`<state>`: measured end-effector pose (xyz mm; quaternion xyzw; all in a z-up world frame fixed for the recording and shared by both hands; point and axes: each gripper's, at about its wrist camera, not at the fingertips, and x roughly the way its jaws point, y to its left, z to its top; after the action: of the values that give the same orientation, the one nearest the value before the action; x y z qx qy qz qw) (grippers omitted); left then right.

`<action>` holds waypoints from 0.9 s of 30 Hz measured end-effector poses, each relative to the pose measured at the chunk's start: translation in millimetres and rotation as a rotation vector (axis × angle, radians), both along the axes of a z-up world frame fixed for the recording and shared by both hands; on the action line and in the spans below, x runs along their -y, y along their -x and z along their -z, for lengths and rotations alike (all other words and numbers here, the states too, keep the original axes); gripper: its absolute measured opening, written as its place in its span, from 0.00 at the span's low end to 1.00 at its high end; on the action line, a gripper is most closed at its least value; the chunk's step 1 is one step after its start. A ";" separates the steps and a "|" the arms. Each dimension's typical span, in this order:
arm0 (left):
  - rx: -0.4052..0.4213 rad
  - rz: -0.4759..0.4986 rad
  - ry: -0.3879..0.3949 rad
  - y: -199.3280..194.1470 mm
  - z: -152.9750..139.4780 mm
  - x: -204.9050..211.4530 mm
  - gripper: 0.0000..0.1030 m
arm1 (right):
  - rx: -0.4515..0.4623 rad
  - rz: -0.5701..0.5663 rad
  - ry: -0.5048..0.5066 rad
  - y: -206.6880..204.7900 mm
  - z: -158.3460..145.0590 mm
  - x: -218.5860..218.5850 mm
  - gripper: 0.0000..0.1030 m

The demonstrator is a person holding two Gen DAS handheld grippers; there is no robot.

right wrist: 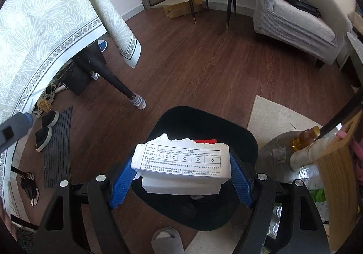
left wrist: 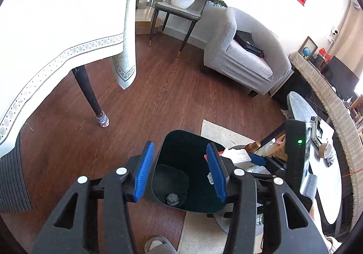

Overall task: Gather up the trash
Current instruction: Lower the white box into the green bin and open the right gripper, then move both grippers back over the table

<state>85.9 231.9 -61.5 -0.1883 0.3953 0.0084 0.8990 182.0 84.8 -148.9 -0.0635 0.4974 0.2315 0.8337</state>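
A torn white paper box (right wrist: 181,163), printed table on its face, is clamped between the blue pads of the right gripper (right wrist: 181,182) and held directly over the open black trash bin (right wrist: 247,140). The left gripper (left wrist: 179,174) is held with its jaws apart and nothing between them, also above the bin mouth. A crumpled grey wad (left wrist: 172,199) is already seen on the bin floor, and something red (right wrist: 205,141) shows just behind the box's torn edge.

Risks, as judged from here:
- The box appears wide relative to the bin opening. If released tilted, it could be caught on the rim and tipped onto the wood floor (right wrist: 192,68).
- The box is gripped near its lower layers; the stack looks to be two pieces, so the lower part could slip out first.
- The left gripper is close beside the box in the left view; a clash could be caused if either is swung inward.

Surroundings: a round side table (right wrist: 267,147) just right of the bin, loaded with an amber bottle (right wrist: 305,138) and a white roll (right wrist: 306,156), could be knocked on withdrawal. A slippered foot (right wrist: 166,240) is near the bin base. The beige rug (right wrist: 276,118), tablecloth-covered table (right wrist: 45,27), grey armchair (right wrist: 295,18) and shoes (right wrist: 46,129) are well apart from the drop path.
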 end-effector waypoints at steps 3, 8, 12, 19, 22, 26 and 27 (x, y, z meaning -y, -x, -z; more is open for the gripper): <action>0.007 0.002 -0.004 3.4 -6.3 1.6 0.40 | -0.027 -0.008 0.030 -1.2 15.7 -0.5 0.76; 0.048 -0.010 0.026 11.7 -21.6 -3.5 0.40 | -0.052 0.011 0.062 -5.8 38.6 3.0 0.88; 0.074 -0.020 0.044 14.5 -31.0 -3.7 0.40 | -0.047 0.001 0.094 -2.5 47.0 3.0 0.91; 0.110 -0.039 0.055 14.2 -44.7 0.4 0.40 | 0.002 -0.066 0.091 7.9 25.1 0.3 0.91; 0.118 -0.052 0.056 13.8 -47.8 1.4 0.40 | 0.025 -0.112 0.056 16.7 8.4 -0.4 0.91; 0.133 -0.066 0.054 14.1 -53.3 1.3 0.42 | 0.067 -0.187 0.035 32.2 -16.3 -3.1 0.91; 0.137 -0.069 0.045 14.3 -55.0 2.3 0.43 | 0.083 -0.201 0.030 35.9 -23.6 -2.8 0.91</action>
<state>71.6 229.6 -6.6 -0.2222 0.3264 0.0176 0.9186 146.1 87.6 -125.3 -0.1349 0.4569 0.3038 0.8251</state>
